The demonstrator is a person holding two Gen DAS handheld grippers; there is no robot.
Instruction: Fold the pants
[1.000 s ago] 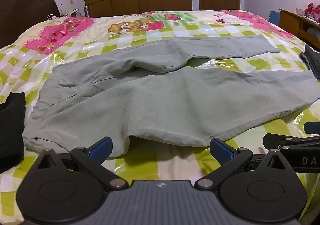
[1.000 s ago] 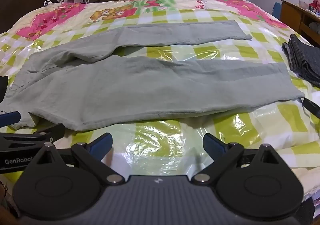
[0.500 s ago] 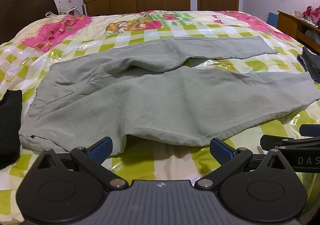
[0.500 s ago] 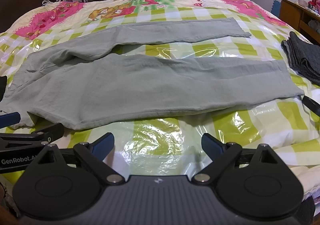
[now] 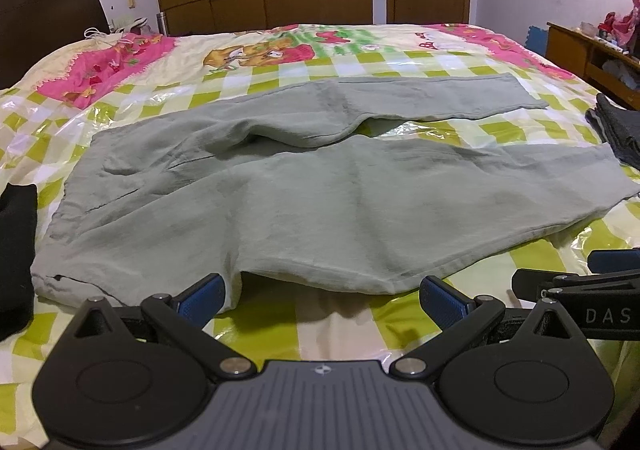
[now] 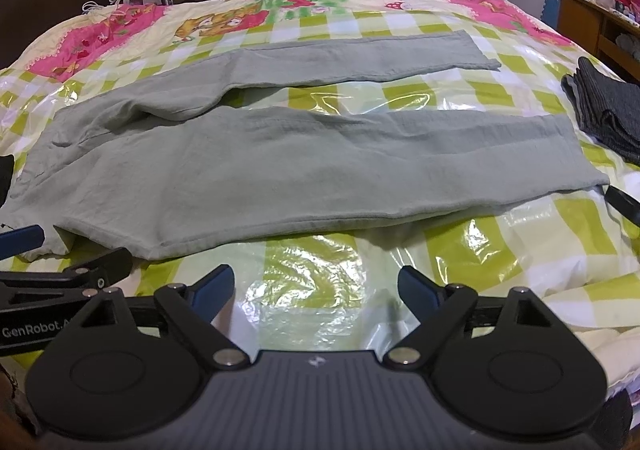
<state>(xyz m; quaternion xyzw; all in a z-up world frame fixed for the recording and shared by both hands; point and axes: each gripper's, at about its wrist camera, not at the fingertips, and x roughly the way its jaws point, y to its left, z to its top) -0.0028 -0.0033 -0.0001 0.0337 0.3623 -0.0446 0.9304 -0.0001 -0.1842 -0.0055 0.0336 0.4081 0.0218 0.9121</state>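
Pale green pants (image 5: pixel 320 202) lie spread flat across the bed, waist to the left, both legs running right with a gap between them. My left gripper (image 5: pixel 320 288) hovers at the pants' near edge below the seat, open, its left fingertip (image 5: pixel 204 292) beside the hem and nothing gripped. My right gripper (image 6: pixel 315 275) is over bare plastic-covered bedding just short of the near leg of the pants (image 6: pixel 300 170). Its jaws are closing slightly but still stand wide, with nothing between them.
A black garment (image 5: pixel 16 250) lies at the bed's left edge beside the waist. Folded dark grey clothes (image 6: pixel 608 110) sit at the right, past the leg hems. A wooden cabinet (image 5: pixel 580 50) stands to the right of the bed, and a dark headboard (image 5: pixel 48 22) to the left.
The right gripper's fingers have drawn a little closer together. Both grippers stay where they were, and the pants have not moved.
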